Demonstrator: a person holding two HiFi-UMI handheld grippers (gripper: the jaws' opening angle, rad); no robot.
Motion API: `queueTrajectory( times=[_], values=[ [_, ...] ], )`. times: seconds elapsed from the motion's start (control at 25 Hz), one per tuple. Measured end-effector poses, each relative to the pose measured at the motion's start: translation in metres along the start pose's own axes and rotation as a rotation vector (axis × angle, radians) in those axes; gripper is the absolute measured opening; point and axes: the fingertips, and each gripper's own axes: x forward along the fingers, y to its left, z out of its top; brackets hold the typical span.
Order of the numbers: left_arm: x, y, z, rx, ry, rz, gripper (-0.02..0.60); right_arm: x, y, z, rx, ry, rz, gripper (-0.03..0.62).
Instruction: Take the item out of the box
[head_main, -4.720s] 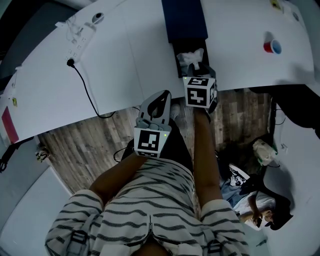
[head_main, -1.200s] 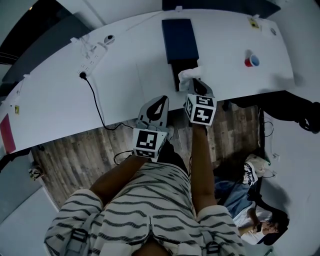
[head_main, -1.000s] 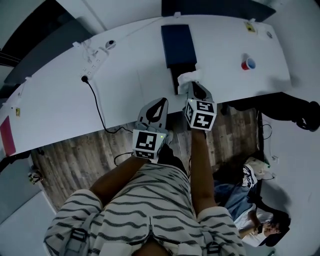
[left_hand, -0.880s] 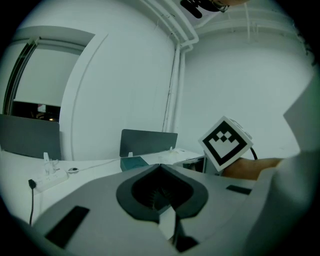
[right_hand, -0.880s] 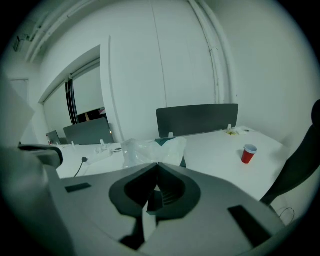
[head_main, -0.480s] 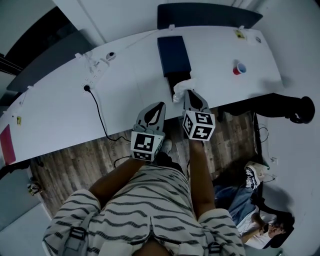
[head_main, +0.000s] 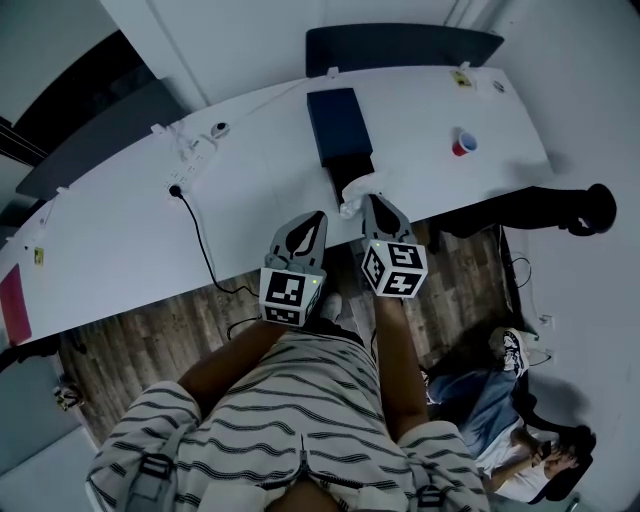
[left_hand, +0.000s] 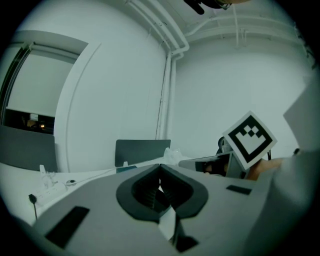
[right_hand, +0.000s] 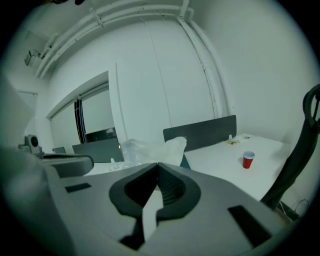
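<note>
A dark blue box lid (head_main: 338, 123) lies on the white table (head_main: 240, 190), with the black open box (head_main: 347, 167) at its near end. My right gripper (head_main: 367, 201) is shut on the item, a crumpled white plastic-wrapped bundle (head_main: 355, 192), which hangs just above and in front of the box. In the right gripper view the bundle (right_hand: 151, 149) bulges beyond the closed tips of the right gripper (right_hand: 158, 164). My left gripper (head_main: 320, 215) hovers at the table's near edge, to the left of the box, shut on nothing. In its own view the left gripper (left_hand: 160, 165) has its jaws together.
A red cup (head_main: 464, 143) stands on the table's right part. A power strip (head_main: 190, 150) and black cable (head_main: 205, 250) lie at the left. A dark partition panel (head_main: 400, 45) runs behind the table. A seated person (head_main: 545, 450) is on the floor at lower right.
My right gripper has risen and drawn back with the white bundle, which now hangs clear of the black box. The left gripper has also risen a little.
</note>
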Motion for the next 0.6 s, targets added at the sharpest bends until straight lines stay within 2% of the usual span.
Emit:
queueTrajectory(
  times=[0.24,0.6],
  values=[
    [-0.007,-0.002,0.006,0.003,-0.018,-0.009,0.025,-0.019,0.011,0.008,-0.023,-0.054,0.000,0.018],
    [-0.012,-0.005,0.021,0.055,-0.065,-0.020,0.025,-0.038,0.029,0.016,-0.033,-0.104,0.008,0.018]
  ],
)
